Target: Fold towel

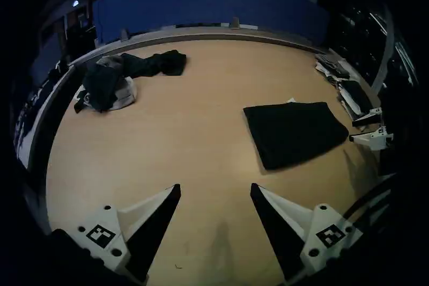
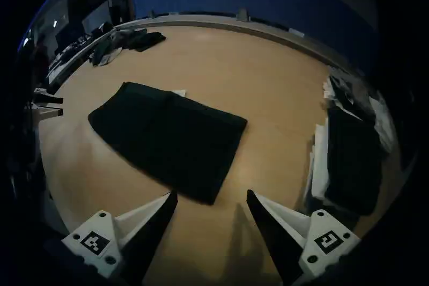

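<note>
We hold the left gripper (image 1: pixel 214 185) and right gripper (image 2: pixel 211 192) with jaws wide apart, gripping nothing, above the light wooden desk (image 1: pixel 204 125). The flat black folded towel (image 2: pixel 169 138) lies just ahead of the right jaws. The left gripper view adds a heap of dark clothes (image 1: pixel 115 79); the right gripper view, a stack of folded dark and white cloths (image 2: pixel 348 162).

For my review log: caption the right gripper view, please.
Open right gripper poised before a dark towel lying flat on a wooden table.
</note>
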Action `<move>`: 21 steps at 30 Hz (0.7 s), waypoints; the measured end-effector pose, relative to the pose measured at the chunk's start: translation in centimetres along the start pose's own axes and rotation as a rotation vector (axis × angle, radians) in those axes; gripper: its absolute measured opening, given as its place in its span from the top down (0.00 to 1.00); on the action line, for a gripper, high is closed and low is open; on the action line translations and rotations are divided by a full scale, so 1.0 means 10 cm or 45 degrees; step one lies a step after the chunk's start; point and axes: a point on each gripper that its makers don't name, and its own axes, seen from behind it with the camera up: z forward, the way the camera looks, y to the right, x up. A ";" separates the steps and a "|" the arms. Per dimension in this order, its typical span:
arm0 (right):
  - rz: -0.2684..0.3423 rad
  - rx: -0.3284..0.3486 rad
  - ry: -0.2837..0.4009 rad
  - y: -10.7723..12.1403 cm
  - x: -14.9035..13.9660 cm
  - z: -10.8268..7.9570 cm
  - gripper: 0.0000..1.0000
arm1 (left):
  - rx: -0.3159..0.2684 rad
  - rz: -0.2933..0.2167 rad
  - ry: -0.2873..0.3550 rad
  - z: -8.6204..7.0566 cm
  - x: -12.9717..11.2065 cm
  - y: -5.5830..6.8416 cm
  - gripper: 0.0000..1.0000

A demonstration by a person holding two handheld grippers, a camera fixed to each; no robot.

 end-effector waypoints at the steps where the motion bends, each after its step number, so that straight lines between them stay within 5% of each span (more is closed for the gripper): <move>1: -0.002 0.003 -0.001 0.00 0.00 0.01 0.00 | 0.006 -0.006 0.002 -0.01 0.00 -0.03 0.03; 21: -0.041 0.057 -0.029 -0.04 -0.07 0.10 0.00 | 0.191 -0.123 0.029 -0.15 -0.12 -0.62 0.03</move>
